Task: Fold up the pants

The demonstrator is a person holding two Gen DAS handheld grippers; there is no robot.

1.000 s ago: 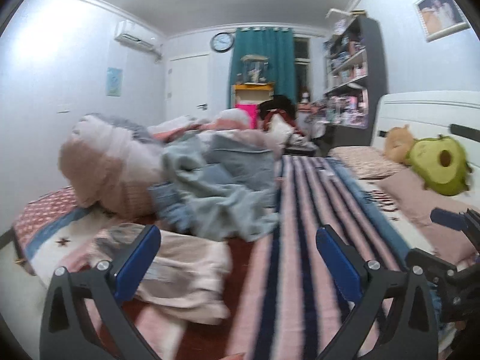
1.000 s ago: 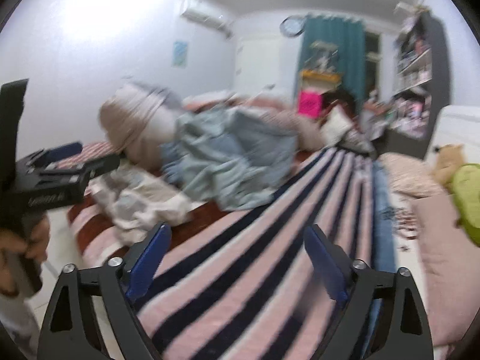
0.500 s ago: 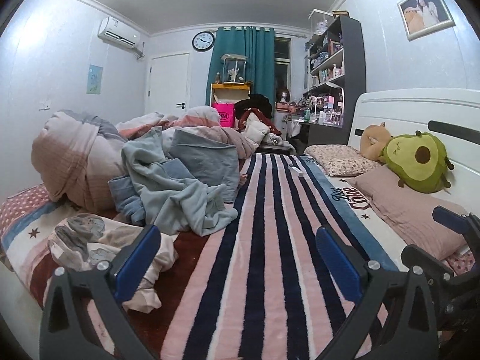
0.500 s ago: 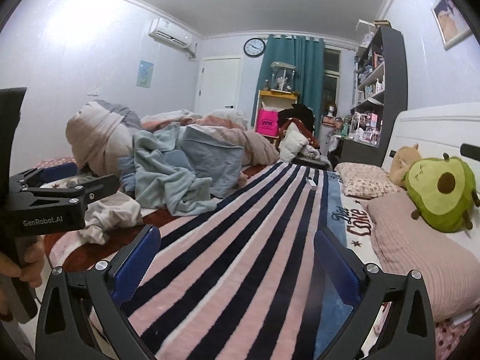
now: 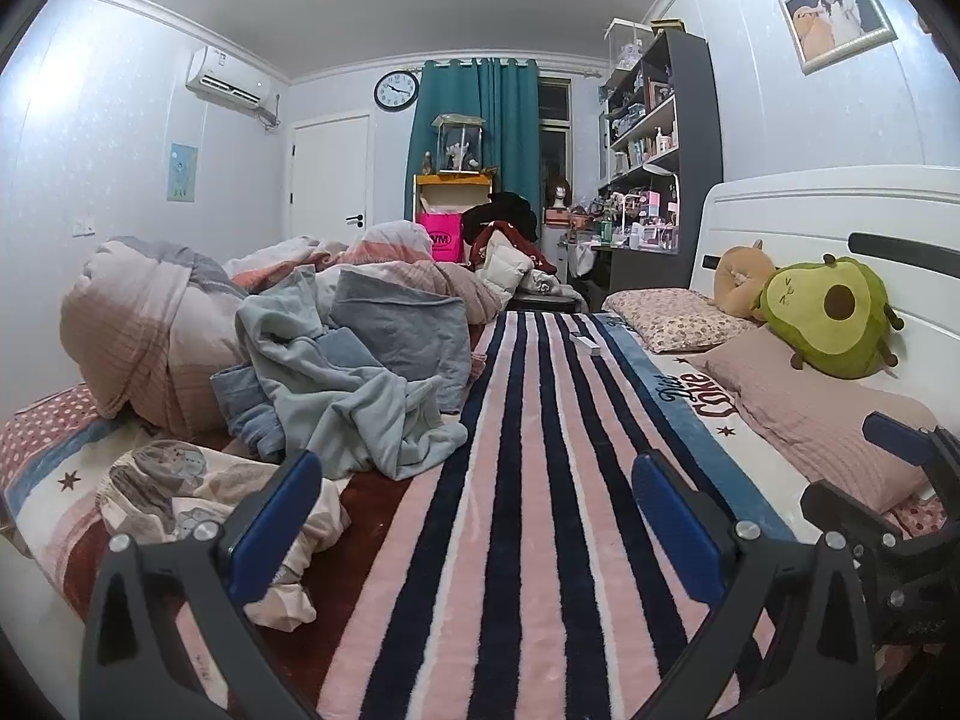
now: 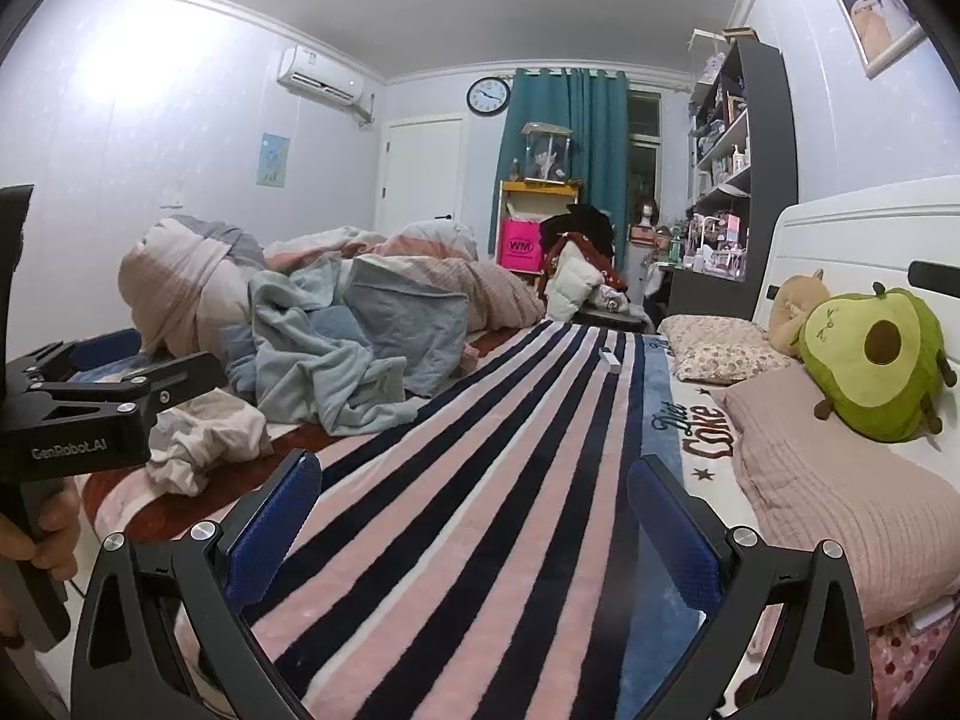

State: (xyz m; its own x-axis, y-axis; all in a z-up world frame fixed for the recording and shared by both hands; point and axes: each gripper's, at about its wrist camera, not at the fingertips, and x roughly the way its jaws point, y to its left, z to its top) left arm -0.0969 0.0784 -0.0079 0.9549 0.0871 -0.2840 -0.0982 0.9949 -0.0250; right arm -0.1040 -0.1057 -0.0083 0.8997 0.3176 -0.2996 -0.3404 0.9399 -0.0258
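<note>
A: Where does the job stand?

B: At the very start, by my reading. Nothing is grasped. On the far left of the bed lies a crumpled pale printed garment (image 5: 198,498), bunched at the near-left edge; just behind it sits a heap of blue-grey clothes (image 5: 348,384) against a rolled duvet (image 5: 144,324). Whether the pants are the pale bundle or something in the blue heap, I cannot tell.

A: And the claws?

B: The left claw (image 5: 474,516) is spread wide and holds nothing, hovering over the striped blanket (image 5: 540,480), with the pale garment just beside its left finger. The right claw (image 6: 474,516) is likewise spread and bare, over the same stripes, nearer the pillow (image 6: 840,492) and the avocado plush (image 6: 870,360) on the right.

A: So what does the next move call for?

B: Choosing the garment and swinging both claws left toward the pile, I'd judge, then pinching a waistband or hem and dragging it onto the open stripes, where there is room to spread it flat. The cloth is tangled, so one claw may need to pin while the other pulls.
</note>
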